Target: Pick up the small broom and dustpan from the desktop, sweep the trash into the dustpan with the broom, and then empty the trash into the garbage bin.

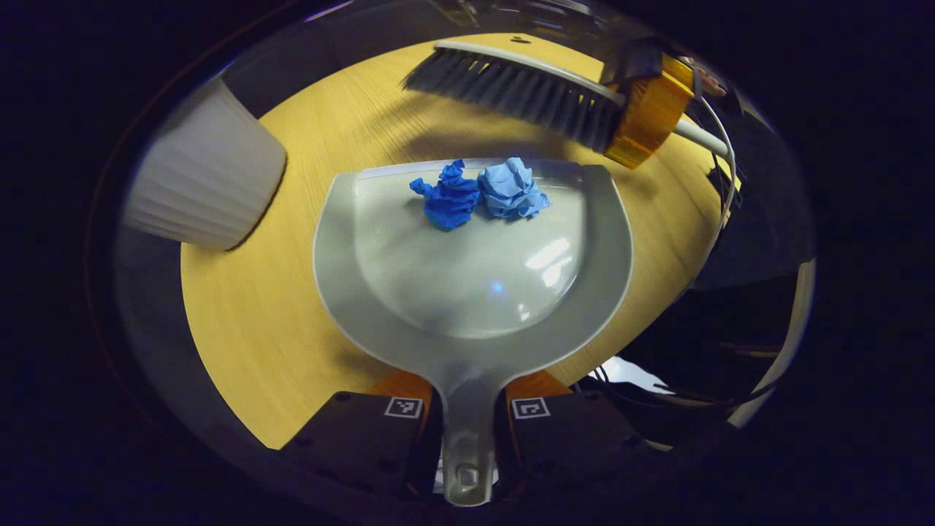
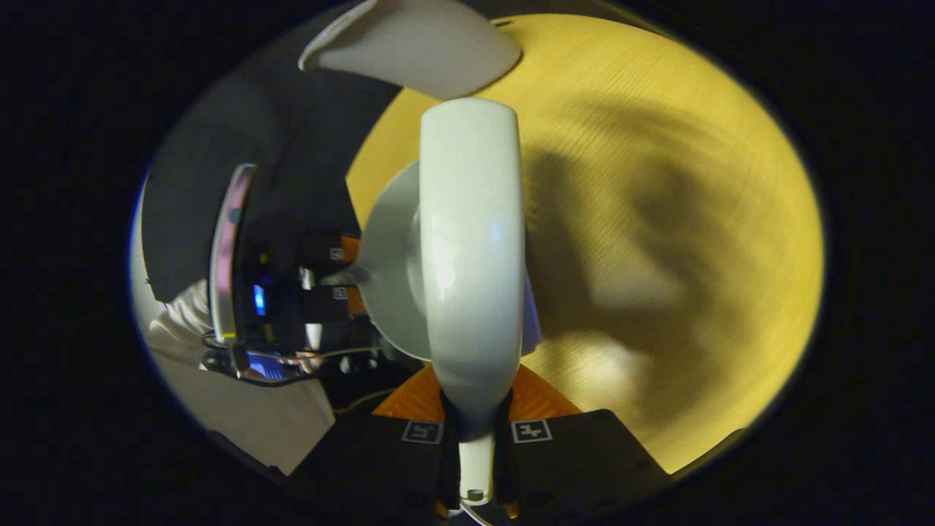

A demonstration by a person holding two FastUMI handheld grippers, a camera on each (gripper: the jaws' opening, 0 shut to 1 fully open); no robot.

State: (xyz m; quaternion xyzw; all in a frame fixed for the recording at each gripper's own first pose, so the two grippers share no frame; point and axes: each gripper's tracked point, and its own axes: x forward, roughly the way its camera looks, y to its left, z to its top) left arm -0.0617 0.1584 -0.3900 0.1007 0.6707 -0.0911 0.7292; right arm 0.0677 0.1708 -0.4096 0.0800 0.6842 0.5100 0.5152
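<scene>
In the left gripper view we see a smooth, glossy grey plastic dustpan (image 1: 467,270), rounded at the back and straight along its front lip, its long axis running away from us with the lip pointing across the yellow wood-grain desktop (image 1: 248,329). The left gripper (image 1: 467,431) pinches the dustpan's narrow handle between both fingers. Near the lip lie two crumpled paper balls, touching: a dark blue paper wad (image 1: 447,196) and a light blue paper wad (image 1: 513,188). Beyond them the small broom (image 1: 526,91), a white back with dark bristles, lies crosswise, held at its handle end by the right gripper (image 2: 467,446), whose fingers clamp the white handle. A ribbed white garbage bin (image 1: 208,175) stands to the left.
</scene>
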